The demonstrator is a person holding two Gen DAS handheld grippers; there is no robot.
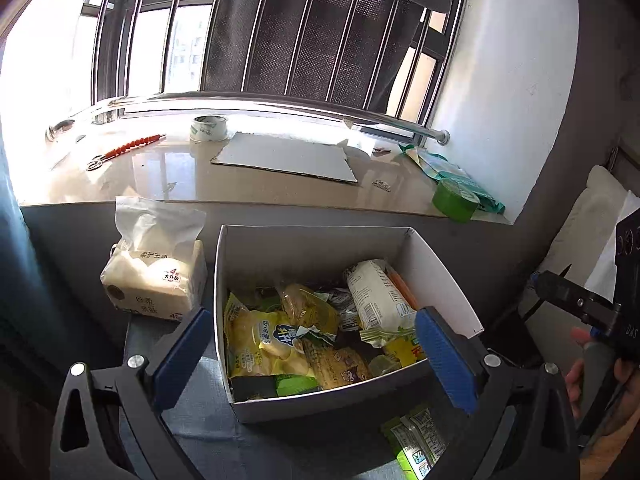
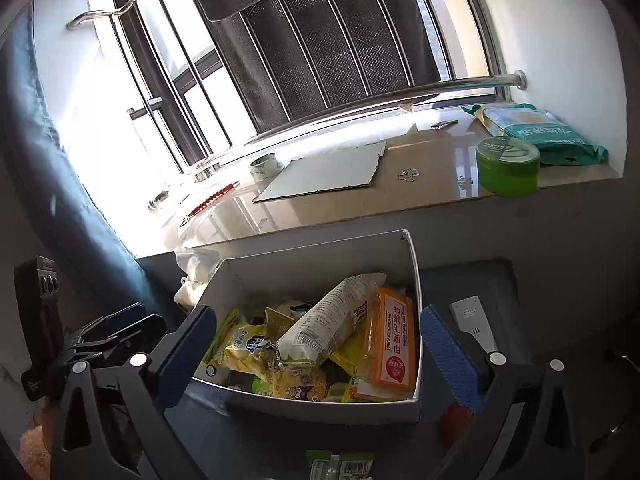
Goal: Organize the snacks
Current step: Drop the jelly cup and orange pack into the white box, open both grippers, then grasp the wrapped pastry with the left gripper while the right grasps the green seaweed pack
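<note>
We hold both grippers with fingers spread wide and nothing between them. The white rectangular cardboard box (image 1: 320,248), filled with snack packets, sits ahead of and below both. One green-and-white foil snack packet (image 1: 416,440) lies outside the box on the grey tabletop (image 1: 208,420), just beside the near wall. It lies below the left gripper (image 1: 316,360), under its right finger, long axis running roughly toward the box. The right gripper (image 2: 316,356) frames the box; the packet shows only at its lower edge. We judge the left hand nearer.
</note>
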